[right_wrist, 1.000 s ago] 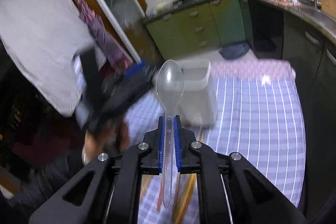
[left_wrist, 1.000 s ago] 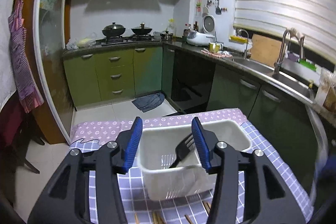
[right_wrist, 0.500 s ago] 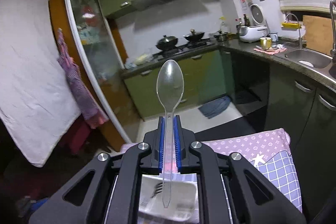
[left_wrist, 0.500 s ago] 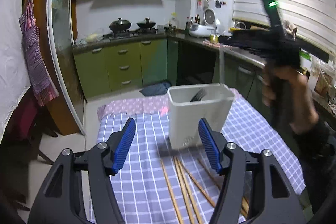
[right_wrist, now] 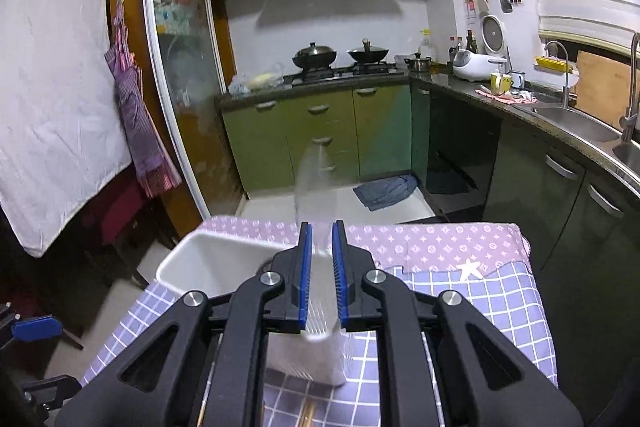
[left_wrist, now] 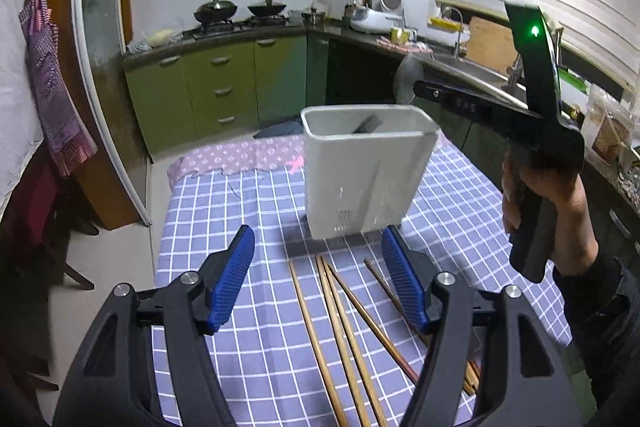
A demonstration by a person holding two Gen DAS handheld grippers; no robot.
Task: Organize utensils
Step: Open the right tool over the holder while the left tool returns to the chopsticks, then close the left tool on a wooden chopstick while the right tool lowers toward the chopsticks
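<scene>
A white utensil holder (left_wrist: 366, 179) stands on the checked tablecloth with a black fork (left_wrist: 370, 125) inside. Several wooden chopsticks (left_wrist: 340, 323) lie in front of it. My left gripper (left_wrist: 319, 239) hovers over the chopsticks, its jaws opening with nothing between them. A hand holds my right gripper (left_wrist: 418, 91) above the holder's right rim. In the right wrist view my right gripper (right_wrist: 322, 231) is over the holder (right_wrist: 208, 267), its jaws opening. The clear plastic spoon (right_wrist: 314, 183) is a blurred streak between the pads, which no longer press on it.
The purple checked tablecloth (left_wrist: 224, 211) covers the table, with a pink patterned strip (right_wrist: 432, 243) at the far edge. Beyond it are a floor gap and green kitchen cabinets (right_wrist: 320, 131). A dark counter with a sink (right_wrist: 576, 123) runs along the right.
My left gripper drew back from the holder and widened; the chopsticks came into view. My right gripper swung over the holder, dipped, and its jaws parted, so the sharp upright spoon became a blur.
</scene>
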